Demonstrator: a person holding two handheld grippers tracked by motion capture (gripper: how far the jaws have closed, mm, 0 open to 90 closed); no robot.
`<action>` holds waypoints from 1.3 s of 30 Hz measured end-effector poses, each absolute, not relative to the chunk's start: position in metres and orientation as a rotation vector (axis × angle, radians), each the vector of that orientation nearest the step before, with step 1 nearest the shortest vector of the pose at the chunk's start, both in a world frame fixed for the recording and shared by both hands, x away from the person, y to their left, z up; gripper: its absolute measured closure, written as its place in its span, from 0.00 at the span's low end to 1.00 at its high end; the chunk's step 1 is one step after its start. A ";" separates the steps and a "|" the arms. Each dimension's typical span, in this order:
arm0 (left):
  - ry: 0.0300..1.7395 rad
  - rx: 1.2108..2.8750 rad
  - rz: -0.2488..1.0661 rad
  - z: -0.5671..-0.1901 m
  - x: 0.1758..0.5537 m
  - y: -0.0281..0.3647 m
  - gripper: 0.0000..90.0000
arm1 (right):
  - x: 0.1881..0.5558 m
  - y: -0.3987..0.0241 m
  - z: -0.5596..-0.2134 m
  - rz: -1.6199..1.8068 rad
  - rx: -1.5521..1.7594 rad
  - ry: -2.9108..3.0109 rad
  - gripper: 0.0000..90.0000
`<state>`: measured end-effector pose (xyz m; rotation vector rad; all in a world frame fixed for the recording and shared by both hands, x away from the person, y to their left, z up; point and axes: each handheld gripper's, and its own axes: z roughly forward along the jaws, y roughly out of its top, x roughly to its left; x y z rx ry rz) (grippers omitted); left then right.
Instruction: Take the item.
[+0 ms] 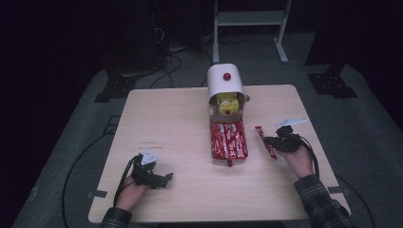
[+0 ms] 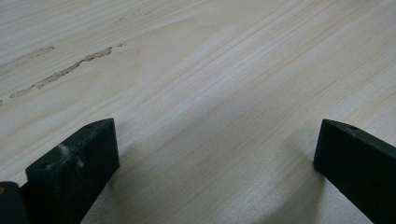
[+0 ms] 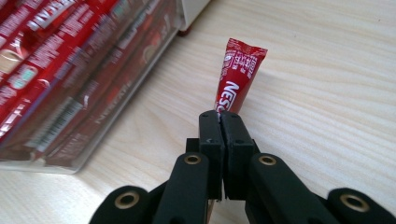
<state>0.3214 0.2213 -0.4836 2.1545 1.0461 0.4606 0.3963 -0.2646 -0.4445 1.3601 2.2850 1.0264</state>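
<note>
A single red coffee sachet (image 1: 261, 133) lies slanted on the wooden table (image 1: 180, 118), right of a clear tray (image 1: 227, 160) packed with several like sachets (image 1: 229, 137). My right gripper (image 1: 268, 141) is shut on this loose sachet. In the right gripper view the jaws (image 3: 220, 116) pinch its near end, and the sachet (image 3: 238, 74) points away past them, beside the tray's clear wall (image 3: 98, 130). My left gripper (image 1: 167, 176) rests at the table's front left. It stands open in the left gripper view (image 2: 212, 158), with bare wood between the jaws.
A white domed dispenser (image 1: 225, 78) with a red knob stands at the table's far middle, feeding the tray; yellow packets (image 1: 227, 100) show in its mouth. Cables and stand legs lie on the grey floor beyond the table.
</note>
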 end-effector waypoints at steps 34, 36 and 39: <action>1.046 2.155 0.461 -0.484 0.321 0.221 0.00 | 0.403 -0.265 -0.459 0.969 1.400 2.271 0.62; 1.046 2.155 0.461 -0.484 0.321 0.221 0.00 | 0.401 -0.265 -0.458 0.961 1.403 2.261 0.52; 1.046 2.154 0.461 -0.484 0.321 0.221 0.00 | 0.398 -0.265 -0.456 0.935 1.406 2.247 0.39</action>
